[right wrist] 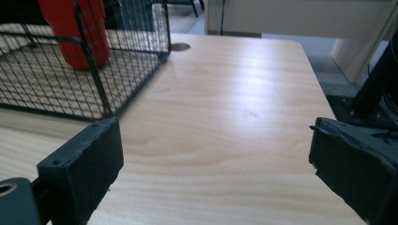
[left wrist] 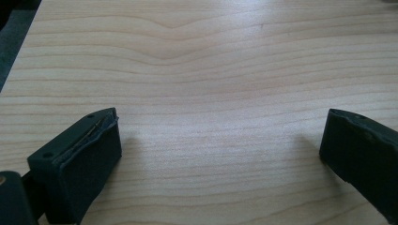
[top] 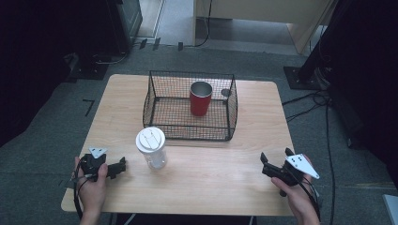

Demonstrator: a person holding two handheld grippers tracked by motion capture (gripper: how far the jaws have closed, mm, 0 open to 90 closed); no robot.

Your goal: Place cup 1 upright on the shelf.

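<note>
A black wire basket (top: 162, 101) stands at the back middle of the wooden table (top: 211, 173), and a red metal cup (top: 200, 99) is upright inside it. Just in front of the basket's left corner is a clear cup with a white lid (top: 150, 146). My left gripper (top: 123, 166) rests near the front left edge, pointing right toward the lidded cup. In the left gripper view it (left wrist: 220, 122) is open over bare wood. My right gripper (top: 276, 155) sits at the front right, open and holding nothing. The right gripper view (right wrist: 213, 126) looks toward the basket (right wrist: 94, 70) and the red cup (right wrist: 75, 28).
A small round mark (top: 225, 92) lies on the table by the basket's right wall. Cables (top: 324, 108) trail over the grey floor at the right, beside dark stands (top: 305, 75). A pale cabinet (top: 263, 14) is at the back. Bare wood lies between the two grippers.
</note>
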